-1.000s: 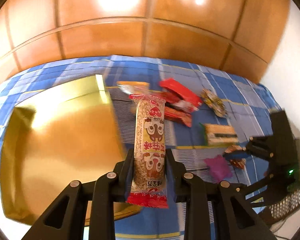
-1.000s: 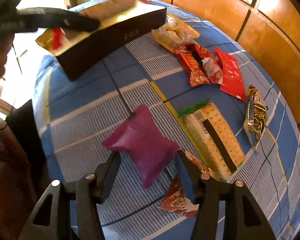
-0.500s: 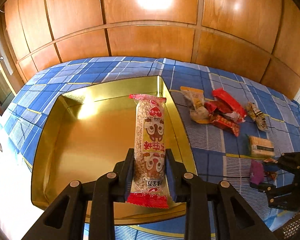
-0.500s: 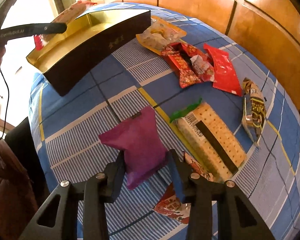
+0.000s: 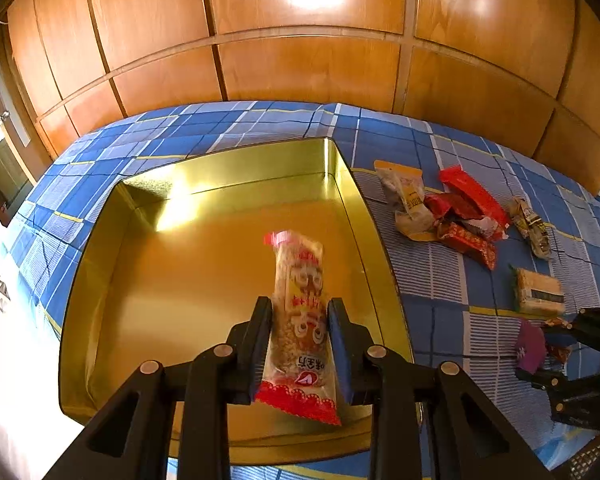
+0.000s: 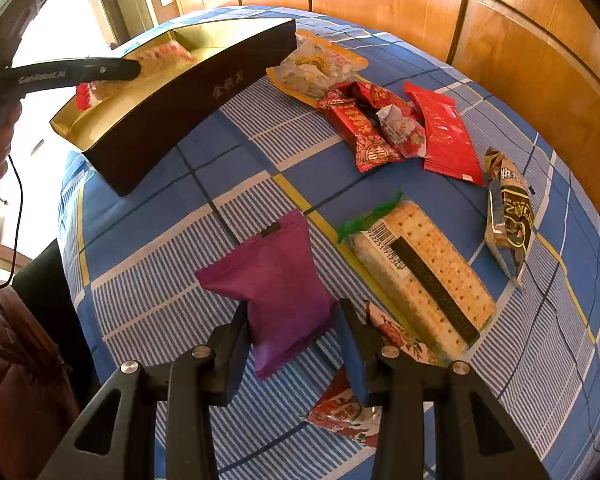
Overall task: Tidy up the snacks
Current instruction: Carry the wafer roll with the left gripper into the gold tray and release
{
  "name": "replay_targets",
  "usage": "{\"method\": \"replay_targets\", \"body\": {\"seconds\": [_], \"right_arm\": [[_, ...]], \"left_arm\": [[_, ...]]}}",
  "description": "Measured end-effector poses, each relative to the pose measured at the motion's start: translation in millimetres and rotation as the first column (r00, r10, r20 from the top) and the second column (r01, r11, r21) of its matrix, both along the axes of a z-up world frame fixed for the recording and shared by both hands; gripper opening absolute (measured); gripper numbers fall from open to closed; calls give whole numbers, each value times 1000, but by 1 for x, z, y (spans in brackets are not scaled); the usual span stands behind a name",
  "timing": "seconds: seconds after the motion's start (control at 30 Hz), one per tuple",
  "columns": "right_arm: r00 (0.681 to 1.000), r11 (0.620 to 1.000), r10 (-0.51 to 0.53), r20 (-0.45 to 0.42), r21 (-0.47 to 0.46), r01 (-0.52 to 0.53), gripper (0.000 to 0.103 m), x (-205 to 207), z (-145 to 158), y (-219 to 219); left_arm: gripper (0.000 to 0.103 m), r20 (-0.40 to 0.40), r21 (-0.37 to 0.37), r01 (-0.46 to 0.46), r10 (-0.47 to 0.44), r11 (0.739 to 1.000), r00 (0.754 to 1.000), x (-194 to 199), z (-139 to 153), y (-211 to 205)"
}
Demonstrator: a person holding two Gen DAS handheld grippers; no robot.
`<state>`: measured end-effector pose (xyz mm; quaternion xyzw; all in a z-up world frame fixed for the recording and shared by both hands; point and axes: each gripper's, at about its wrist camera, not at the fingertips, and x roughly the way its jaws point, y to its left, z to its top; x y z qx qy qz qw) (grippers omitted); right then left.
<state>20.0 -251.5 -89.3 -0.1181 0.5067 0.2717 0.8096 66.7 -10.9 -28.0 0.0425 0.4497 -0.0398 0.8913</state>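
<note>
While the purple pouch [image 6: 278, 288] is pinched on the cloth [image 6: 148, 216] by the right gripper [image 6: 290, 344], seemingly for lifting, the rice bar [image 5: 300, 312] is clamped over the gold tray [image 5: 204, 264] by the left gripper [image 5: 300, 354], ready for release inside.

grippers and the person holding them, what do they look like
Both grippers, left and right, are matte black plastic with flat pads and silver pivot screws. The left one's side carries white lettering, too blurred to read, and a thin black cable hangs below it. The person wears a brown quilted jacket.
</note>
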Motion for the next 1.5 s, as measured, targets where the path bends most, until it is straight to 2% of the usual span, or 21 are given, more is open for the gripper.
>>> {"method": "replay_targets", "body": {"seconds": [0.1, 0.2, 0.27, 0.37, 0.5, 0.6, 0.67, 0.73, 0.8, 0.9, 0.97, 1.0, 1.1, 1.2, 1.3, 1.5], "right_arm": [[1000, 1000, 1, 0, 0, -1, 42, 1, -1, 0], [1000, 1000, 3, 4, -7, -3, 42, 0, -1, 1], [1000, 1000, 4, 6, -8, -4, 42, -2, -1, 1], [1000, 1000, 5, 9, -14, -5, 42, -5, 0, 3], [1000, 1000, 13, 3, -8, -13, 42, -6, 0, 2], [1000, 1000, 18, -2, -7, -18, 42, -5, -1, 0], [1000, 1000, 19, 0, -12, -19, 42, -5, -1, 0], [1000, 1000, 16, 0, -14, -16, 42, -5, -1, 0], [1000, 1000, 15, 1, -17, -15, 42, -5, -1, 1], [1000, 1000, 14, 3, -21, -14, 42, -6, 0, 2], [1000, 1000, 14, 8, -27, -14, 42, -8, 0, 3], [1000, 999, 14, 10, -31, -14, 42, -9, 0, 4], [1000, 999, 12, 19, -39, -11, 41, -11, 1, 7], [1000, 999, 8, 22, -34, -7, 39, -12, 1, 7], [1000, 1000, 0, 23, -30, 1, 38, -14, 1, 7], [999, 999, -30, 21, -32, 31, 37, -17, 1, 8]], "left_arm": [[22, -5, -8, 0, 0, 1000, 1000, 10, -1, 0], [15, -26, -13, -14, 14, 1000, 1000, 26, -10, 1], [14, -90, -70, -49, 42, 996, 995, 41, -18, 11], [14, -98, -131, -88, 76, 987, 992, 45, -12, 27], [14, -73, -120, -81, 73, 989, 995, 35, -2, 46], [15, -98, -97, -51, 42, 994, 994, 24, -5, 55], [21, -123, -95, -34, 22, 995, 992, 16, -10, 59], [36, -149, -90, -7, -7, 996, 989, 10, -17, 58], [41, -166, -77, 9, -22, 997, 986, 5, -23, 55], [41, -202, -58, 34, -45, 998, 978, 9, -34, 48], [30, -245, -41, 37, -46, 998, 969, 16, -47, 43], [30, -252, -33, 43, -50, 999, 966, 20, -51, 40], [30, -234, -39, 31, -39, 999, 972, 28, -50, 34], [30, -202, -95, -7, -12, 995, 979, 41, -45, 32], [30, -136, -166, -42, 19, 985, 990, 50, -35, 34], [30, -74, -228, -72, 56, 971, 996, 47, -24, 42]]}}
